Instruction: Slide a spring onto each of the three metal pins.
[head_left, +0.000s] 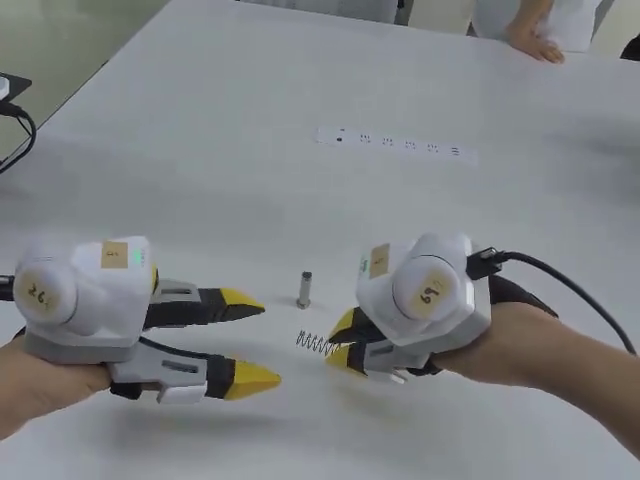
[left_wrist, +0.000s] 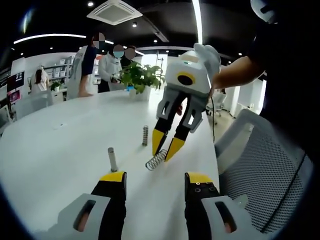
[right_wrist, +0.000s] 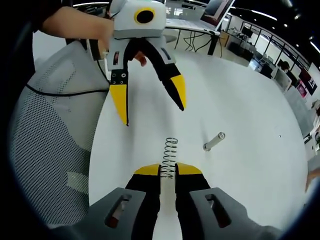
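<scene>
While the left gripper (head_left: 262, 342) is spread wide, the right gripper (head_left: 340, 345) pinches a coiled metal spring (head_left: 315, 343) near an upright grey pin (head_left: 305, 288)

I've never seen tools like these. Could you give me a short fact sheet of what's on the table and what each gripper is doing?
surface: white table
left gripper: open, holding nothing
right gripper: shut on one end of a spring
spring: sticks out past the jaws toward the left gripper
pin: stands upright on the table, bare, just beyond the spring
power strip: lies flat farther back on the table
</scene>
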